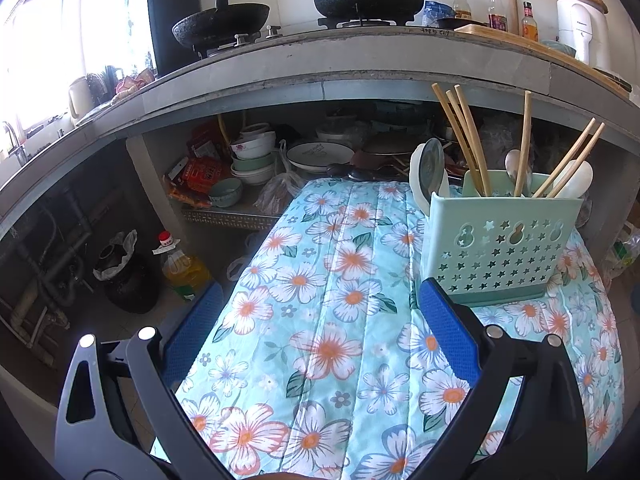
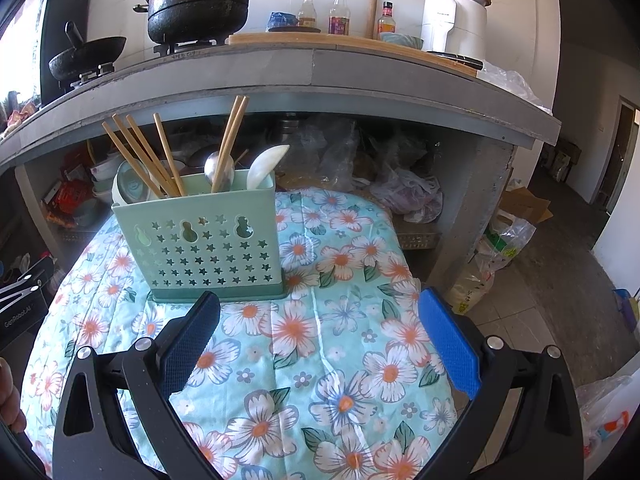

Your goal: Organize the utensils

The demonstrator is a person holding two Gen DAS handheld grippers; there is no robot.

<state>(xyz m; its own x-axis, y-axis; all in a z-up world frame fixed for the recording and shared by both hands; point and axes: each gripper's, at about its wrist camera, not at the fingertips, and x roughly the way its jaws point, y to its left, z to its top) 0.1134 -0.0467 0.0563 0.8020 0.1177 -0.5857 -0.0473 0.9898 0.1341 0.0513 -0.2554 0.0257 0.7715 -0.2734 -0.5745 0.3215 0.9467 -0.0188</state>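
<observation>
left wrist view:
left claw (image 1: 320, 316): wide, both blue pads apart, nothing between them.
under claw: floral cloth (image 1: 320, 280) on the worktop, bare cloth between the pads.
utensil holder (image 1: 500, 248): pale green, star cut-outs, upright on the cloth, ahead and right; its base corner sits just beside the right pad, contact unclear.
holder contents: chopsticks (image 1: 464, 136) leaning left in the left part, one near upright in the middle, two leaning right; white spoons (image 1: 576, 178) on the right.
plate (image 1: 430, 168): stands on edge just beside the holder's left side.
edges: cloth's left edge runs diagonally from the left pad up to the shelf; floor drops off left, with an oil bottle (image 1: 184, 268) and a dark jar (image 1: 128, 280) near that edge.
overhead: concrete counter (image 1: 320, 64) spans above the holder, chopstick tips close under its lip.
open room: centre and left of the cloth.

right wrist view:
right claw (image 2: 320, 332): wide, holding nothing.
utensil holder (image 2: 208, 240): ahead and left, base near the left pad tip, apart.
contents: chopsticks (image 2: 140, 156), metal spoon (image 2: 218, 168), white spoon (image 2: 264, 164).
edges: cloth's right edge curves just beyond the right pad; tiled floor (image 2: 540, 300) and plastic bags right of it.
left claw (image 2: 20, 300): at the cloth's left edge, partly cut off.
open room: cloth right of and before the holder.
</observation>
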